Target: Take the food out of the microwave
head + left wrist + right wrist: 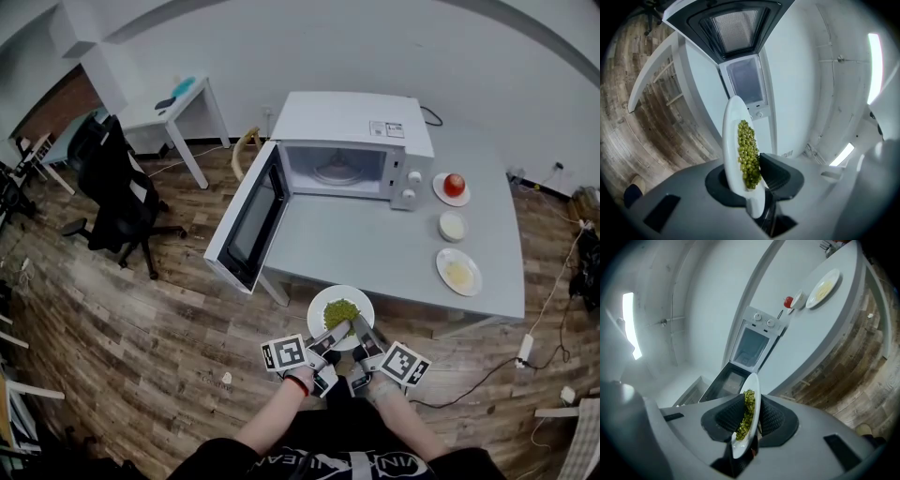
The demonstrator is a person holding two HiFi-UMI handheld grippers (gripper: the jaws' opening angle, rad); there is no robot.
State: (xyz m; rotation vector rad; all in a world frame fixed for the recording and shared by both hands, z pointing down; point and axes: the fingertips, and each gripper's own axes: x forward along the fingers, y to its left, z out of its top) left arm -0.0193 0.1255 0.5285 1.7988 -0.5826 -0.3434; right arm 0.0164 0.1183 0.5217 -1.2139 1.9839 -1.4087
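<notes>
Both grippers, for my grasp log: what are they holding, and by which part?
One plate of peas, clamped at its near rim: left gripper on the left side, right gripper on the right.

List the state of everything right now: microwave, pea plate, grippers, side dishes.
Microwave, door open, cavity empty.
Plate of peas, out, held at the table edge.
Left gripper, shut on the plate rim.
Right gripper, shut on the plate rim.
Three side dishes, resting on the table.

A plain pale grey wall (375, 47) backs a large light grey rectangular table (375, 253). The floor (122, 319) is brown wood plank. At the left stand a black wheeled office chair (117, 187) and a small white desk (178, 112). A long bright light strip (629, 324) glows overhead.
</notes>
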